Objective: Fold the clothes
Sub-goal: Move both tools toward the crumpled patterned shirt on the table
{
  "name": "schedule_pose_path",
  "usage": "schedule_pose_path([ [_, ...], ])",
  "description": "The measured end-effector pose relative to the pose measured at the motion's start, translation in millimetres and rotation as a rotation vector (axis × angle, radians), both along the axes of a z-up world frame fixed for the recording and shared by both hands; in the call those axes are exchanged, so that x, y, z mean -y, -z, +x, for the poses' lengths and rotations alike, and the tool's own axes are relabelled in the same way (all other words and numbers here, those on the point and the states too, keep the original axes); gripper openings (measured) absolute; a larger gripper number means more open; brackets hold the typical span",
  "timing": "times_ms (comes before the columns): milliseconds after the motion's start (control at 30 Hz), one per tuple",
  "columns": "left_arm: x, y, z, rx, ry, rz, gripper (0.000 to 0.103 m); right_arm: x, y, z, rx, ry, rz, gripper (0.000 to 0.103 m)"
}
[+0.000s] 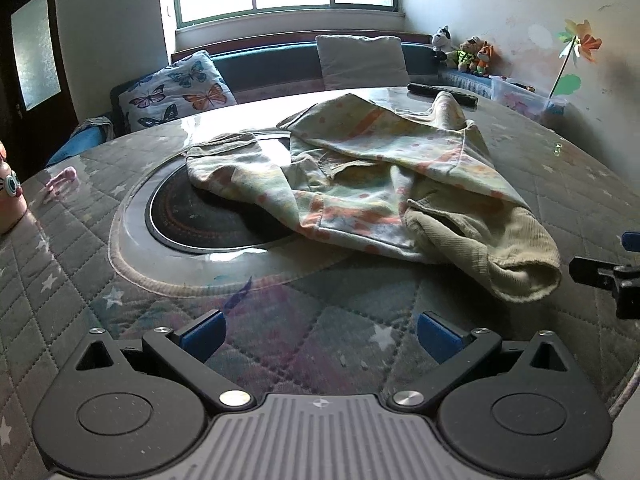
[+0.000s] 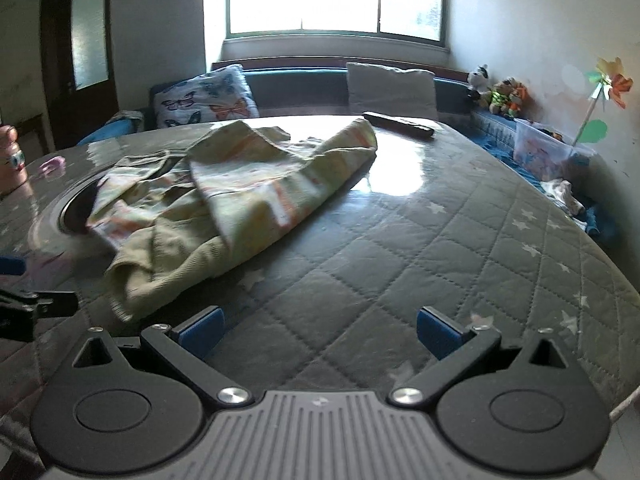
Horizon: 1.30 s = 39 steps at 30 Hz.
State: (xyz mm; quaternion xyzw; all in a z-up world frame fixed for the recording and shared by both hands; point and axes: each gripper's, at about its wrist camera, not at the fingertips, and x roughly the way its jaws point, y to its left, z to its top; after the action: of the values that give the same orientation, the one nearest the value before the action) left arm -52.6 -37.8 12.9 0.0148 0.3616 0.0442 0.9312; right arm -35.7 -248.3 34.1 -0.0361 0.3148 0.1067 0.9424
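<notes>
In the left wrist view, you are holding the left gripper (image 1: 320,334) low at the bottom centre of the frame, its jaws spread wide with nothing between the blue pads (image 1: 202,334). The patterned garment (image 1: 380,184) is lying crumpled across the middle and right of the frame on the round quilted table (image 1: 60,280), one sleeve draping over the dark round inset (image 1: 200,220) at the table's centre. The tip of your right gripper (image 1: 604,276) is showing at the right edge, just beside the garment's plain beige cuff (image 1: 516,264). A dark remote control (image 1: 442,94) is resting behind the garment, near the table's far edge.

In the right wrist view, you are keeping the right gripper (image 2: 318,334) at the bottom centre, jaws parted and holding nothing. The garment (image 2: 232,196) is sitting left of centre, its cuff close to the left pad. Your left gripper (image 2: 28,308) is peeking in at the left edge. A butterfly cushion (image 2: 208,98) is leaning on the bench behind.
</notes>
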Motion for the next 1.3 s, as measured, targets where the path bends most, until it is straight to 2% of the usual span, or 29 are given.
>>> schedule_pose_path([
  [500, 5.3, -1.4, -11.2, 0.006, -0.001, 0.013, 0.103, -14.8, -0.9, -22.4, 0.015, -0.064, 0.007, 0.103],
  [1300, 12.2, -1.3, -17.2, 0.000, 0.004, 0.017, 0.103, -25.3, -2.9, -29.5, 0.025, -0.096, 0.014, 0.103],
])
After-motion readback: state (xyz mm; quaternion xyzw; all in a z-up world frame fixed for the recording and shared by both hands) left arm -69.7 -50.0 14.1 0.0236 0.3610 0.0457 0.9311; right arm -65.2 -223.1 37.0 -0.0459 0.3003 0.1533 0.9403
